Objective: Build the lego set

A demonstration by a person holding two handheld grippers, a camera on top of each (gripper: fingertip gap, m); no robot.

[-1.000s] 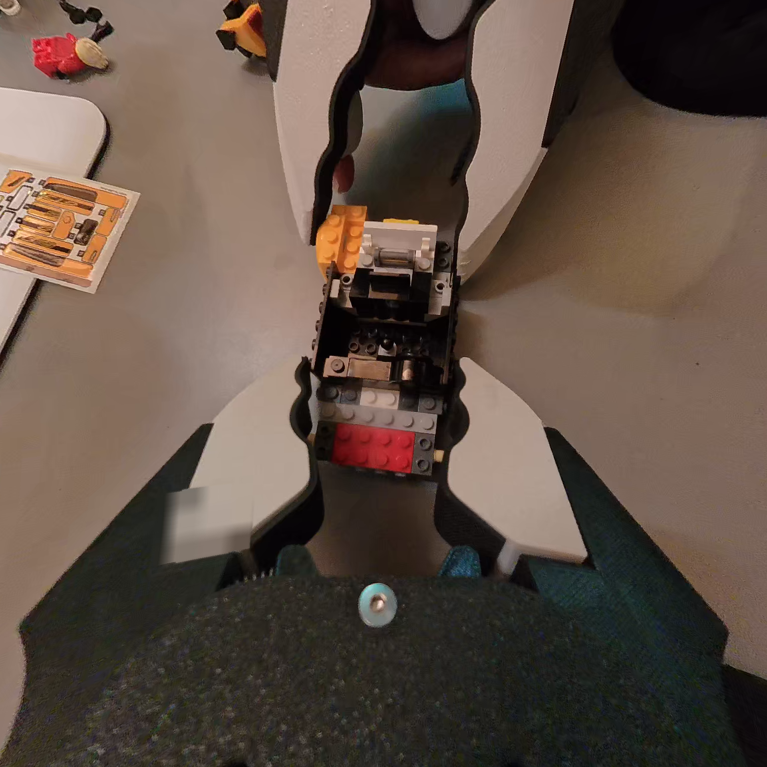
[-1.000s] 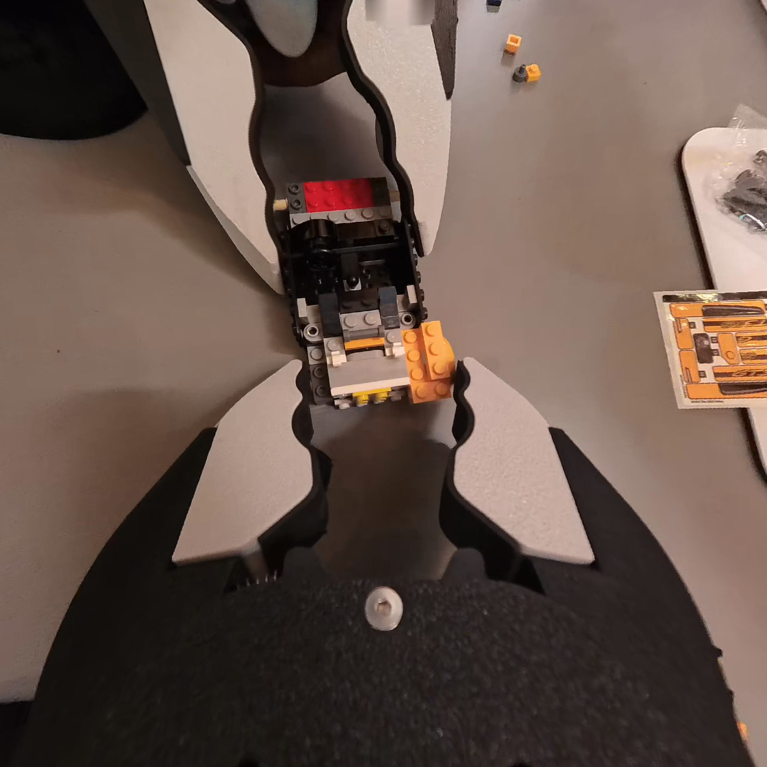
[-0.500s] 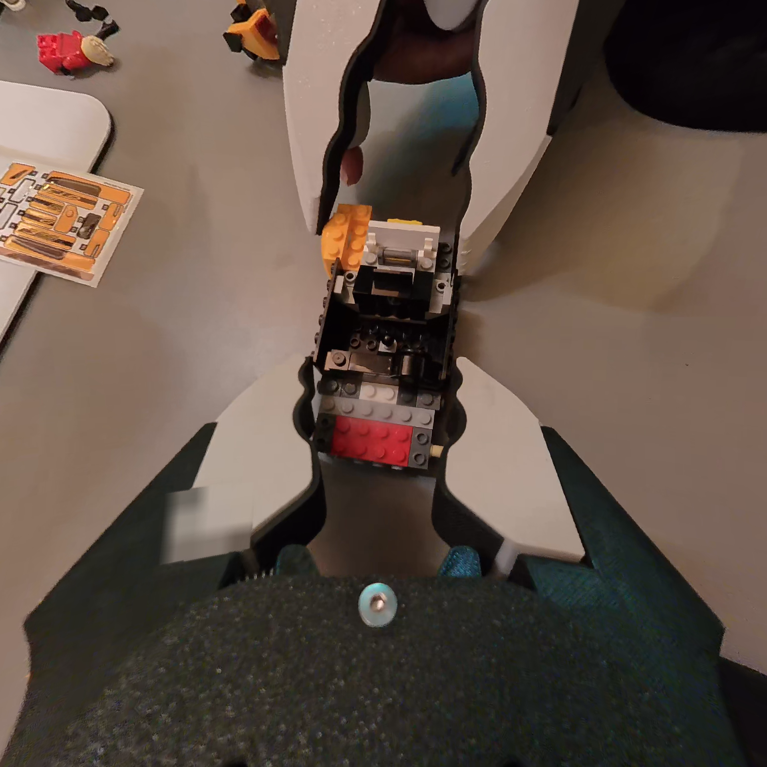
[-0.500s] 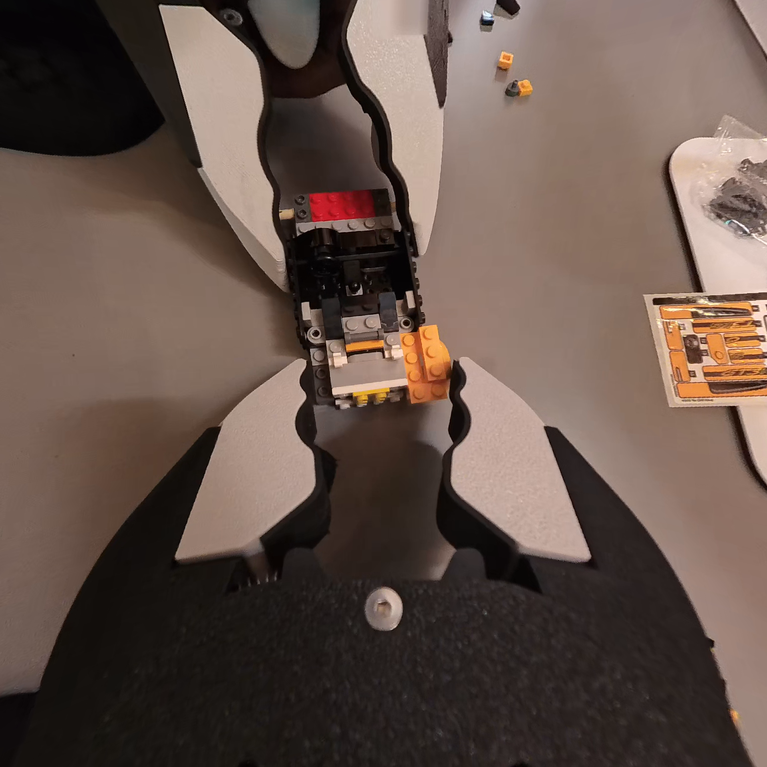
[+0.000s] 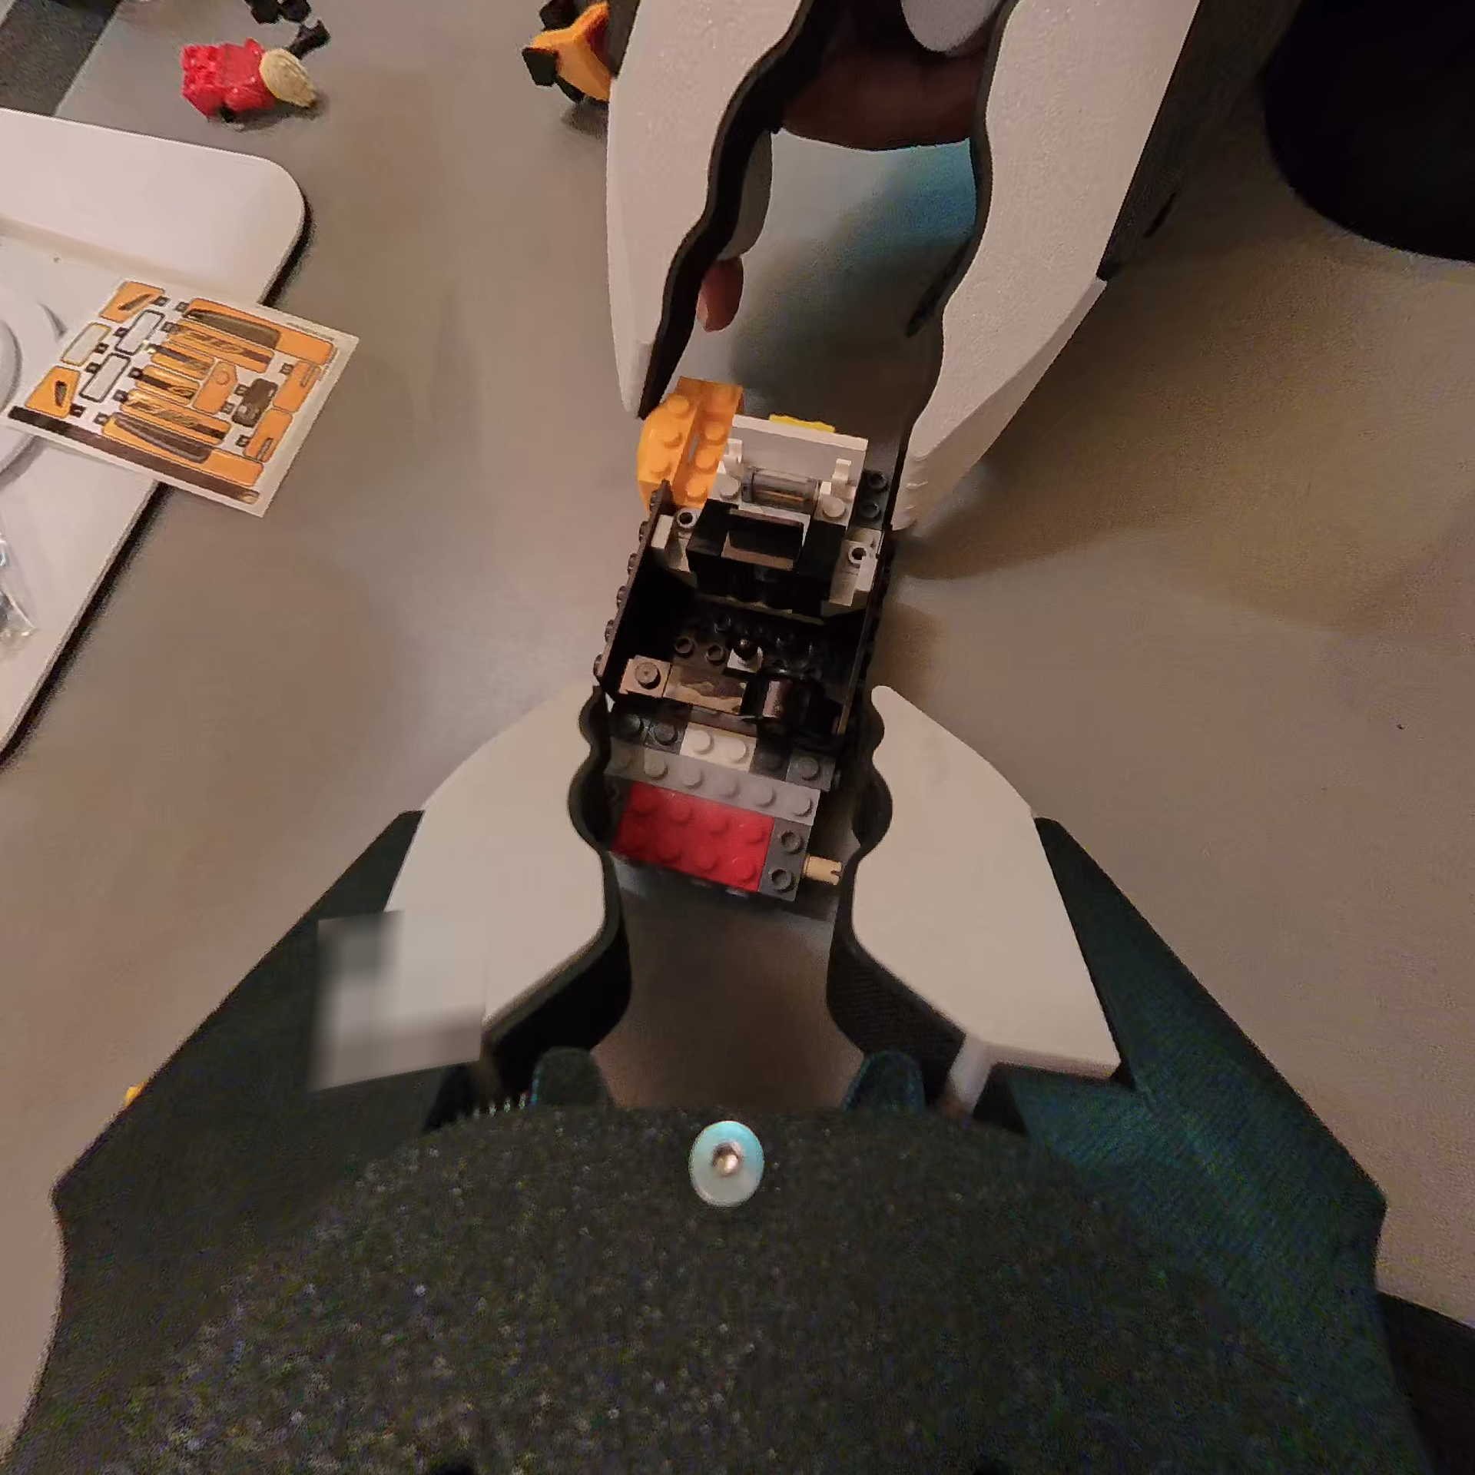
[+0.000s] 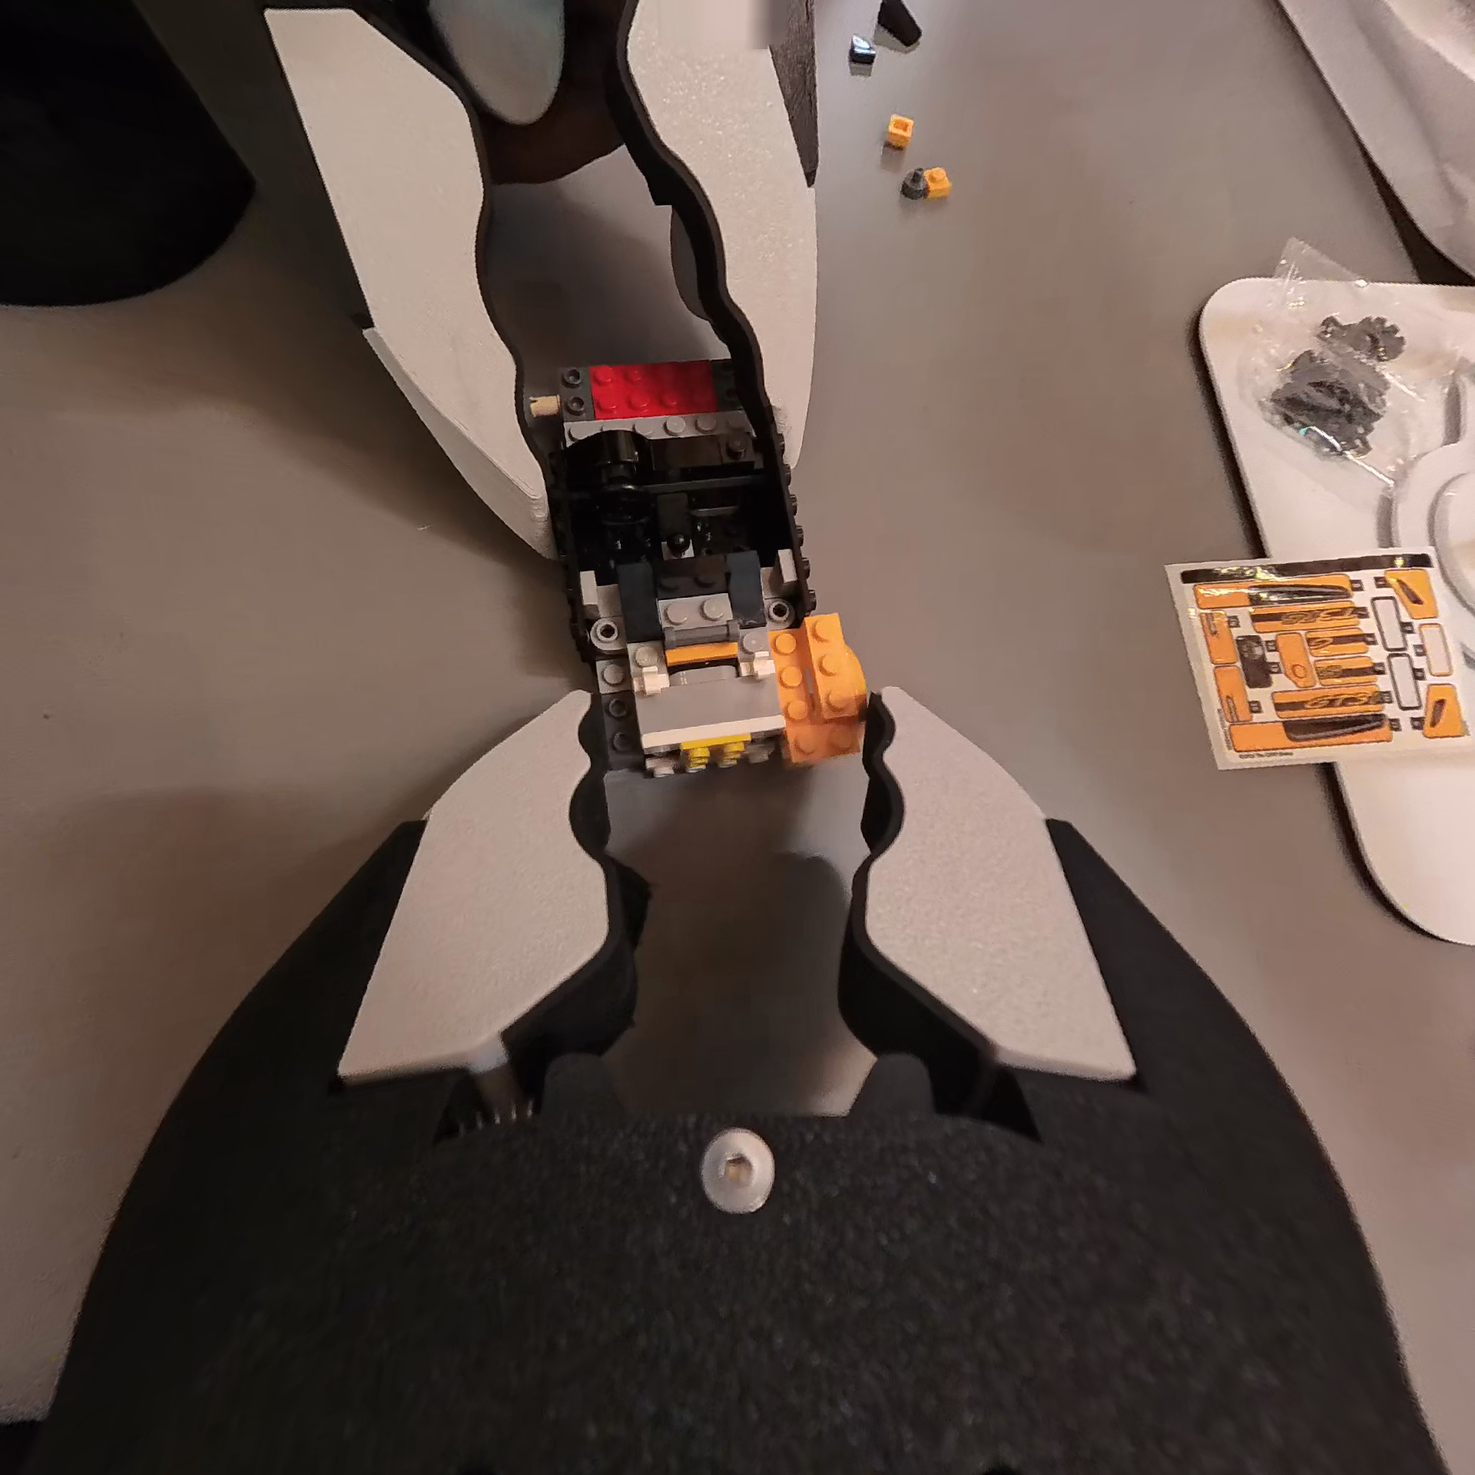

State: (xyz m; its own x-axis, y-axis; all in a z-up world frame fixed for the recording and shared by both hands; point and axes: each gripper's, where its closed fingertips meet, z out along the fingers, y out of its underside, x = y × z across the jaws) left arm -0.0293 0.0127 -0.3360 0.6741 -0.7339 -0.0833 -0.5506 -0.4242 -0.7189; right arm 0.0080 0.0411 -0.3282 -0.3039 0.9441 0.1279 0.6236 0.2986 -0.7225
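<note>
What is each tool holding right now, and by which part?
The left tool clamps the lego model across its sides at the red-brick end. The right tool flanks the orange-brick end; contact there cannot be told.

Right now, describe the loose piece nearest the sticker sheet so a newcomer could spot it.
Right wrist view: start at the white tray on the grey table's right, with the orange sticker sheet overlapping its edge. Beyond the sheet lie two small orange pieces; the nearer one has a dark grey part attached, unlike the plain orange one.

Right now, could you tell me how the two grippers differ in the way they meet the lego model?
The left gripper clamps the model's red-brick end; the right gripper flanks the orange-brick end, with its left finger apart from the model. Both face each other along the lego model.
</note>
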